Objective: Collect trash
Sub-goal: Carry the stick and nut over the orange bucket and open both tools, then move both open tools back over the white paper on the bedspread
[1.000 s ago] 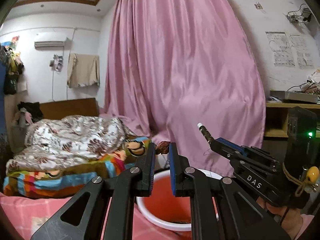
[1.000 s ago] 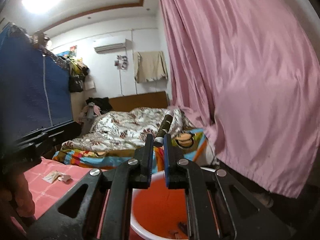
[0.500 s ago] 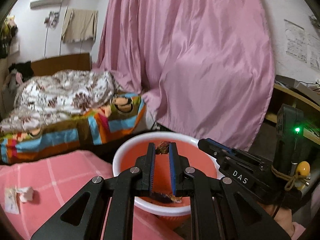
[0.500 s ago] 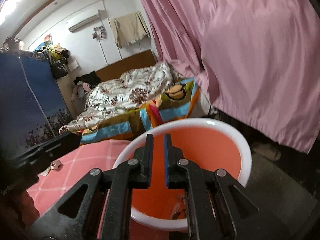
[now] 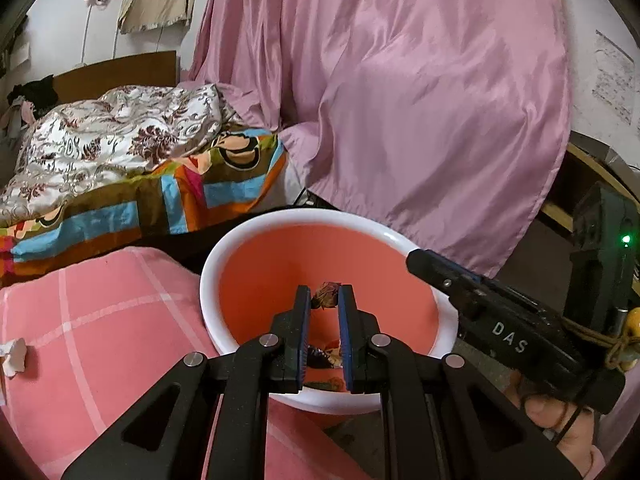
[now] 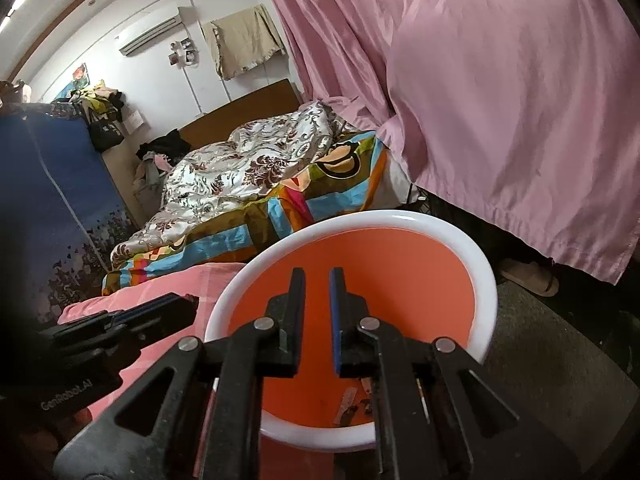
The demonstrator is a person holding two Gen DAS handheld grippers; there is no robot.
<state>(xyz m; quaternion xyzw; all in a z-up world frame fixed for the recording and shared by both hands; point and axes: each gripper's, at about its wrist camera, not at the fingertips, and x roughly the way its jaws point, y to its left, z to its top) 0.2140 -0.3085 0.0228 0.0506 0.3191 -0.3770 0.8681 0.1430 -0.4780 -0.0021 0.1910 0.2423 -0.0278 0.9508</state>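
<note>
The pink curtain [image 5: 420, 92] is being seen hanging across the back, filling most of the view, with the patterned bedding [image 5: 120, 148] heaped at its left. The pink checked cloth [image 5: 100, 340] is being shown spread over the near surface, and at that surface's right edge the orange bin [image 5: 256, 232] with its white rim is being looked into from above. The left gripper [image 5: 325, 300] is being held over the bin's mouth, its blue-padded fingers [image 5: 305, 320] being kept pinched on a dried brown flower bud [image 5: 325, 295] right at their tips. The right gripper [image 6: 317, 280] is being held over the same bin from the right side, its jaws being opened at this moment with nothing being seen between them. Scraps of trash [image 6: 352, 400] are being shown lying on the bin's bottom. A crumpled white paper [image 5: 14, 356] is being left lying at the cloth's far left edge, well apart from the bin.
</note>
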